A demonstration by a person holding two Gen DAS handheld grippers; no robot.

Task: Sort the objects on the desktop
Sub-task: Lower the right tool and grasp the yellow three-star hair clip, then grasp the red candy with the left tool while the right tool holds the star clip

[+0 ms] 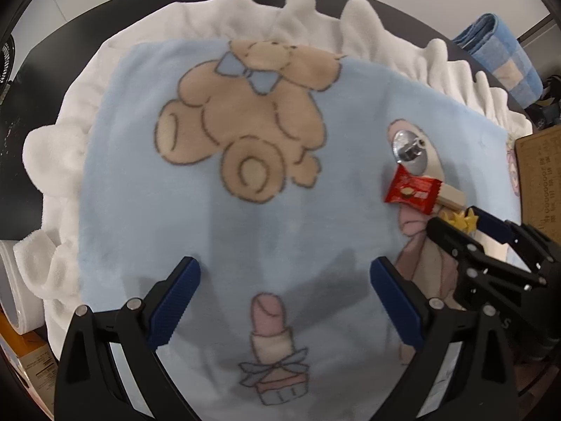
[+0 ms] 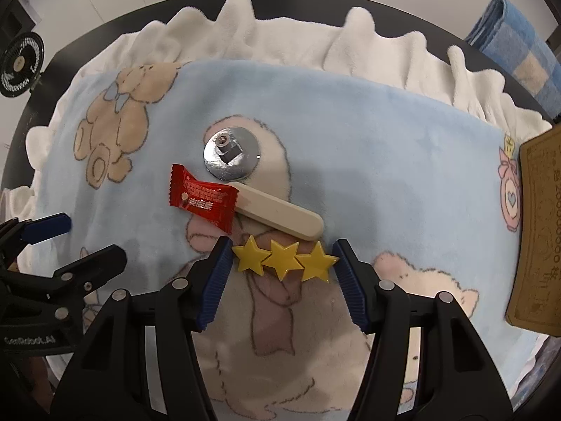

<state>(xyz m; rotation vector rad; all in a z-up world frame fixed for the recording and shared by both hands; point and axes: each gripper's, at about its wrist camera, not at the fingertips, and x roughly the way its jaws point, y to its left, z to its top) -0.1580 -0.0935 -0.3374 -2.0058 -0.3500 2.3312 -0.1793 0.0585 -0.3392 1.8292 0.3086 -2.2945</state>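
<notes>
A yellow three-star clip (image 2: 283, 259) lies on the blue cartoon blanket (image 2: 385, 161). My right gripper (image 2: 283, 258) is open with its jaws on either side of the clip, close to its ends. A beige stick (image 2: 277, 214), a red candy wrapper (image 2: 201, 203) and a round metal disc (image 2: 231, 157) lie just beyond. My left gripper (image 1: 284, 277) is open and empty over bare blanket. From the left wrist view the wrapper (image 1: 412, 191), disc (image 1: 409, 151), clip (image 1: 459, 219) and right gripper (image 1: 466, 226) sit at the right.
A brown cardboard box (image 2: 540, 245) stands at the blanket's right edge. A folded blue checked towel (image 2: 522, 52) lies at the back right. A small black fan (image 2: 21, 63) is at the far left. White ruffled trim (image 2: 280, 38) borders the blanket.
</notes>
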